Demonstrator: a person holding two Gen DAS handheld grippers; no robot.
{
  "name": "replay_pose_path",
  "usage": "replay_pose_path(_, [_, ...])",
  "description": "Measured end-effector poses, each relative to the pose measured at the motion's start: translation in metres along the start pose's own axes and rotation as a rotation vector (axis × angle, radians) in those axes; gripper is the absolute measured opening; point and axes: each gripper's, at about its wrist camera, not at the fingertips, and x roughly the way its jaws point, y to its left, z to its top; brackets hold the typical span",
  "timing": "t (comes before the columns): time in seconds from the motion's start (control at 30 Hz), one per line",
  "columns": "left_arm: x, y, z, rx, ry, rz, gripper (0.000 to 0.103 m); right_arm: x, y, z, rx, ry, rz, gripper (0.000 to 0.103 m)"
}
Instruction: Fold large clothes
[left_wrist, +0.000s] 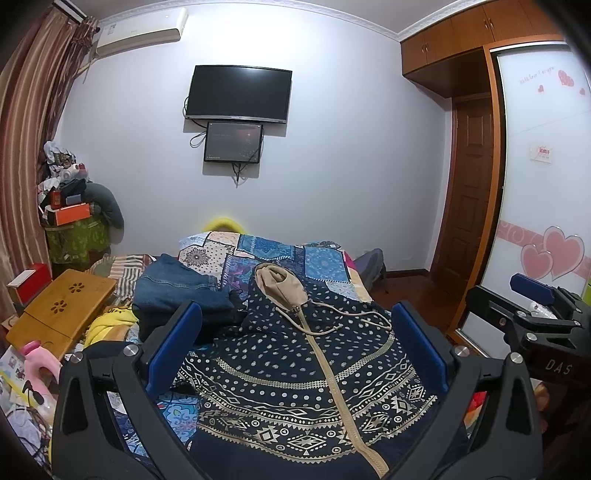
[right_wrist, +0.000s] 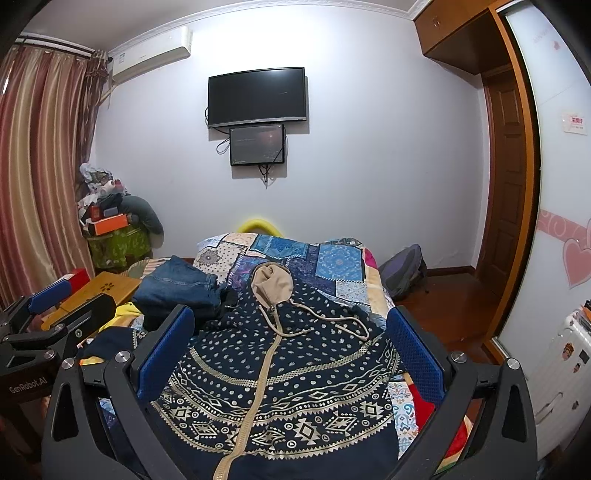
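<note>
Both grippers, left and right, gape wide and empty above the hoodie; pinch its side edges evenly before folding.

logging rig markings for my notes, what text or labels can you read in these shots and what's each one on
"DAS": on the right gripper body, seen from the left wrist camera; it may be cut off.
"GenRobot.AI": on the left gripper body, seen from the right wrist camera.
Wardrobe door script and its small red sign: too blurred to read.
Air conditioner label: too small.
</note>
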Motion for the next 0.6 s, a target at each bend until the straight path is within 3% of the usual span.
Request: replay_pose_path(0.6, [0.0004,0.0019,0.0019,-0.004,0.004,0.003,0.103,0.0026,0.0030,-0.0011,-0.003,0.013,0.008,0.103])
